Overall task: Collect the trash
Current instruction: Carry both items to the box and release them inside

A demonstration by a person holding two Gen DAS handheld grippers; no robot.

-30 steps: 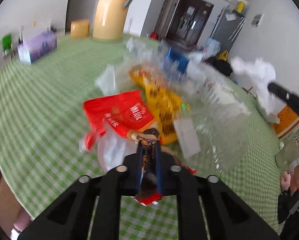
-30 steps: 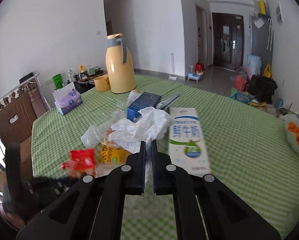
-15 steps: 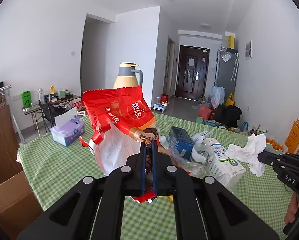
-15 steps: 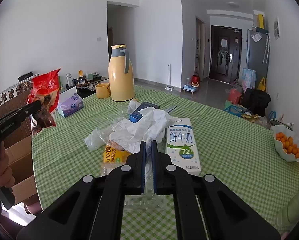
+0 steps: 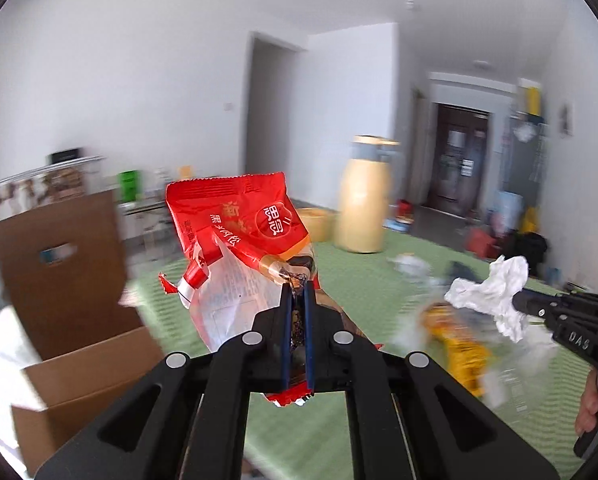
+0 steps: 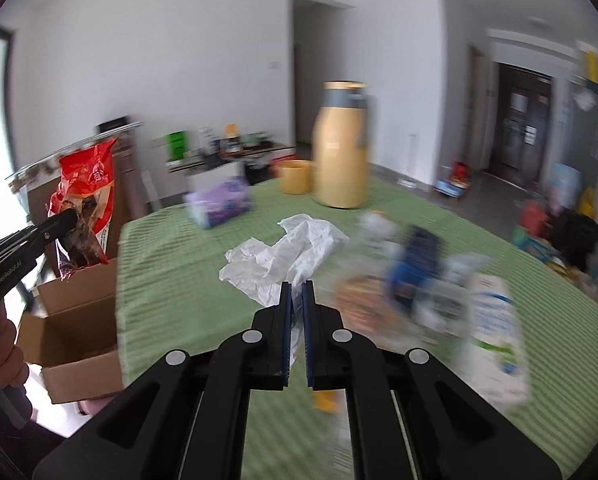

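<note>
the left gripper (image 5: 297,288) is clamped tight on a red snack wrapper (image 5: 239,220), its blue pads pinching the crumpled lower part while the red top stands up toward 12 o'clock in the left wrist view. in the right wrist view that same wrapper (image 6: 87,184) hangs at 9 o'clock, above an open cardboard box (image 6: 75,320) that sits just off the table's edge, with a hand (image 6: 3,348) on the tool's grip below it.

the right gripper (image 6: 297,286) is clamped on a crumpled white tissue (image 6: 287,252), which fans out toward 11 o'clock from the jaws, lifted over the green checked tablecloth (image 6: 179,264). seen from the left wrist, the tissue (image 5: 487,296) sticks out of the black tool at 3 o'clock.

more trash lies on the table at 2 to 4 o'clock of the right wrist view: a blue carton (image 6: 415,264), a white milk carton (image 6: 495,340) on its side and clear plastic, all blurred. a tall yellow thermos (image 6: 341,148) stands at 12 o'clock, with a purple tissue pack (image 6: 219,200) to its left.
</note>
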